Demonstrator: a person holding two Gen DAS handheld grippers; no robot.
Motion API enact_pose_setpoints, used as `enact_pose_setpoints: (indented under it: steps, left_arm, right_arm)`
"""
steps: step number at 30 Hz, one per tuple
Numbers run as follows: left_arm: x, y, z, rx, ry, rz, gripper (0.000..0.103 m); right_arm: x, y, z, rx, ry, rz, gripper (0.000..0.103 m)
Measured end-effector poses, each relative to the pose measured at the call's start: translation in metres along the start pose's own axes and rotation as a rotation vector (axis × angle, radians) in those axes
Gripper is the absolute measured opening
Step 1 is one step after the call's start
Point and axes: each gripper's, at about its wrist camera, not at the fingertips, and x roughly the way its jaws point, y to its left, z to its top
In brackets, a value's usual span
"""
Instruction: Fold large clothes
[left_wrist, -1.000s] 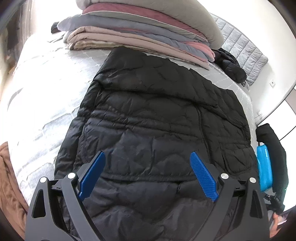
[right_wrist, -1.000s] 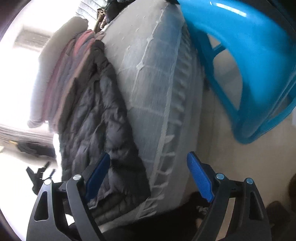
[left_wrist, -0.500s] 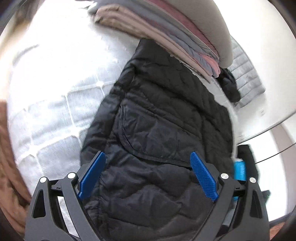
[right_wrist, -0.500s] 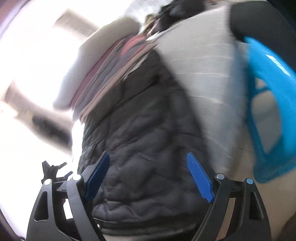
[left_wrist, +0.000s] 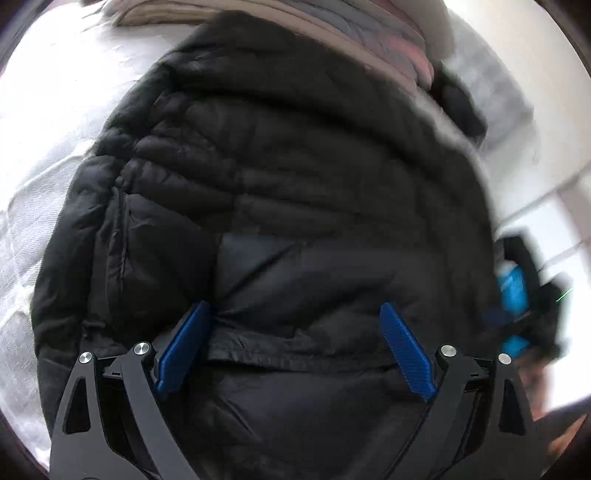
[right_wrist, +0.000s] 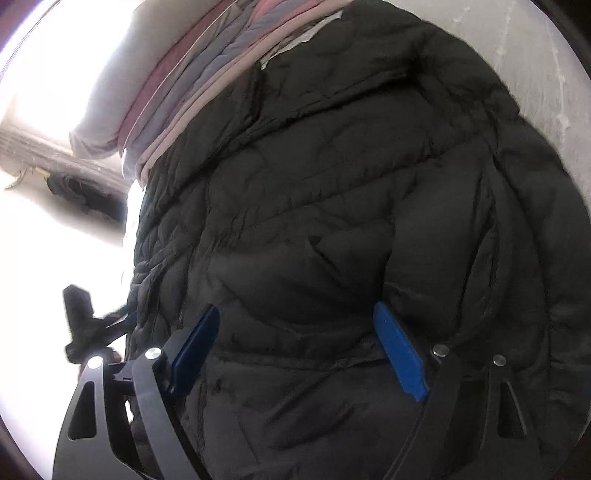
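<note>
Bed surface, left wrist view: white quilted bedcover (left_wrist: 40, 110) shows to the left of and beyond the black puffer jacket (left_wrist: 280, 184), which lies spread flat on it and fills most of the view.
Jacket detail, left wrist view: a stitched hem band runs across the jacket's near part, between the two blue pads.
Left gripper (left_wrist: 295, 314): jaws spread wide, both blue pads (left_wrist: 406, 350) low over the jacket's near part; nothing is pinched between them. Whether the pad tips touch the fabric I cannot tell.
Folded stack, left wrist view: folded clothes (left_wrist: 388, 48) in grey, pink and beige lie at the jacket's far edge, blurred.
Side of the jacket, left wrist view: a blue object (left_wrist: 511, 291) sits off the jacket's right side, too blurred to identify.
Containers: none can be made out in either view.
Bed surface, right wrist view: the bedcover (right_wrist: 535, 55) shows beyond the jacket's upper right.
Jacket, right wrist view: the jacket (right_wrist: 351, 203) fills the frame, quilted and wrinkled.
Right gripper (right_wrist: 295, 314): jaws spread wide over the jacket, holding nothing; its right pad (right_wrist: 399, 350) sits against a fold.
Folded stack, right wrist view: the folded clothes (right_wrist: 207, 74) lie at the jacket's upper left.
Other tool, right wrist view: the left gripper (right_wrist: 83, 325) shows dark at the jacket's left edge.
</note>
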Motion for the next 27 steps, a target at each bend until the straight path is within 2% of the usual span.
enact_pose_setpoints:
  steps: [2,3,4,5,6,7,9,11,13,15,18,19,20,22,23,24,26,27]
  left_arm:
    - [-0.002,-0.016,-0.003,0.074,0.012,0.075,0.089]
    - [-0.003,-0.020,-0.004,0.091,0.015,0.086,0.089]
    - [-0.001,-0.022,-0.004,0.103,0.020,0.102,0.089]
    - [0.003,-0.022,-0.005,0.113,0.026,0.114,0.090]
    - [0.006,-0.023,-0.005,0.122,0.032,0.123,0.090]
    - [0.008,-0.027,-0.005,0.139,0.037,0.138,0.091]
    - [0.003,-0.030,-0.008,0.156,0.034,0.155,0.091]
    - [-0.012,-0.027,-0.011,0.146,0.024,0.144,0.091]
    - [-0.044,-0.019,-0.022,0.118,-0.014,0.104,0.091]
    - [-0.072,-0.006,-0.035,0.083,-0.052,0.039,0.091]
    - [-0.103,0.024,-0.067,-0.064,-0.049,-0.171,0.091]
    - [-0.110,0.034,-0.083,-0.121,-0.039,-0.274,0.091]
    - [-0.115,0.040,-0.094,-0.152,-0.038,-0.336,0.091]
    - [-0.121,0.046,-0.115,-0.197,-0.062,-0.407,0.091]
    - [-0.120,0.045,-0.120,-0.200,-0.070,-0.420,0.091]
    - [-0.116,0.043,-0.123,-0.196,-0.059,-0.397,0.091]
    - [-0.099,0.043,-0.128,-0.161,-0.005,-0.248,0.091]
    - [-0.089,0.046,-0.129,-0.128,0.017,-0.217,0.090]
  right_arm:
    - [-0.025,0.004,-0.002,-0.028,-0.087,0.070,0.082]
    - [-0.036,0.004,-0.004,-0.043,-0.140,0.080,0.082]
    - [-0.040,0.001,-0.003,-0.042,-0.164,0.040,0.086]
    - [-0.031,-0.009,-0.001,-0.028,-0.131,-0.091,0.087]
    - [-0.013,-0.020,0.000,-0.028,-0.045,-0.142,0.087]
    - [-0.007,-0.020,0.000,-0.076,-0.022,-0.139,0.087]
    - [-0.018,-0.013,-0.002,-0.080,-0.027,-0.153,0.087]
    - [-0.046,-0.006,-0.013,-0.064,-0.087,-0.076,0.087]
    - [-0.075,-0.004,-0.030,-0.077,-0.131,-0.042,0.087]
    - [-0.102,-0.004,-0.063,-0.099,-0.130,0.009,0.087]
    - [-0.121,0.001,-0.107,-0.140,-0.095,0.097,0.087]
    - [-0.124,0.003,-0.117,-0.149,-0.106,0.103,0.087]
    - [-0.128,0.003,-0.122,-0.149,-0.122,0.101,0.087]
    - [-0.132,-0.009,-0.127,-0.110,-0.150,0.105,0.087]
    - [-0.126,-0.026,-0.126,-0.044,-0.145,0.119,0.087]
    - [-0.118,-0.039,-0.125,0.006,-0.126,0.112,0.087]
    - [-0.096,-0.063,-0.126,0.066,-0.050,0.015,0.087]
    - [-0.087,-0.075,-0.128,0.092,-0.021,-0.026,0.087]
